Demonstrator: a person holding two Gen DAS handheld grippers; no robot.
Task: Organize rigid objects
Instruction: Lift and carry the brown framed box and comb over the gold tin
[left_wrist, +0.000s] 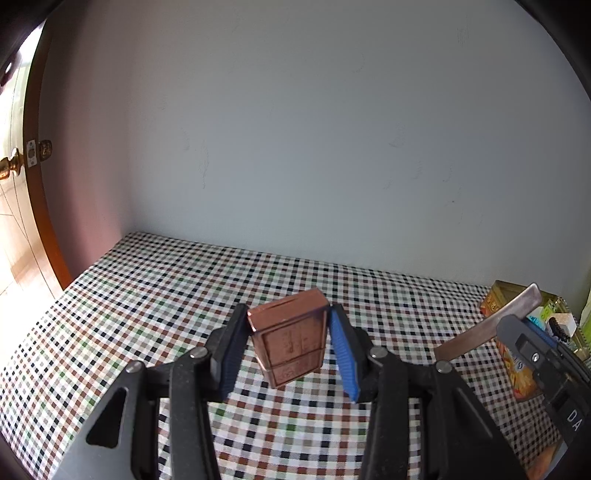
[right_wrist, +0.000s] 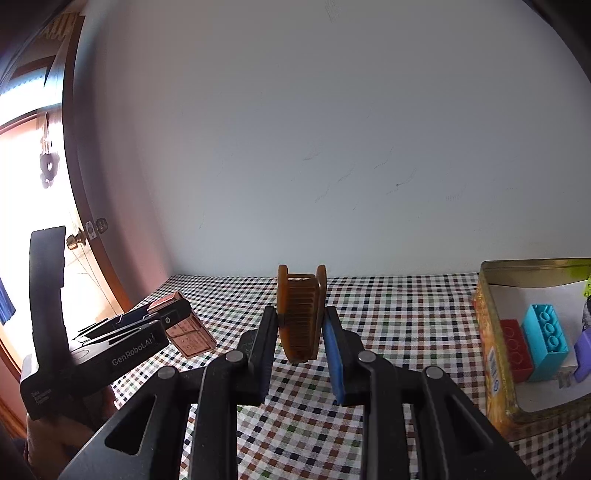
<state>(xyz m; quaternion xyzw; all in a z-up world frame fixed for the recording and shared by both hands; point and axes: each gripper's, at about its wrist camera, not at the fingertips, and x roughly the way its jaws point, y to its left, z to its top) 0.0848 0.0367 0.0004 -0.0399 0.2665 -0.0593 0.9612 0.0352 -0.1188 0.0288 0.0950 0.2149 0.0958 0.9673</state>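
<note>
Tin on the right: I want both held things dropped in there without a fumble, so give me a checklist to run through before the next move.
1. Left gripper clamps the copper box: ok, both pads press its sides.
2. Right gripper clamps the brown comb: ok.
3. Both things are lifted off the checked tablecloth: ok.
4. Tin is open: ok, no lid on it.
5. Free room in the tin: ok, white floor shows beside the red brick, blue brick and purple brick.
6. Tin's far right side: cannot tell, cut off.
</note>
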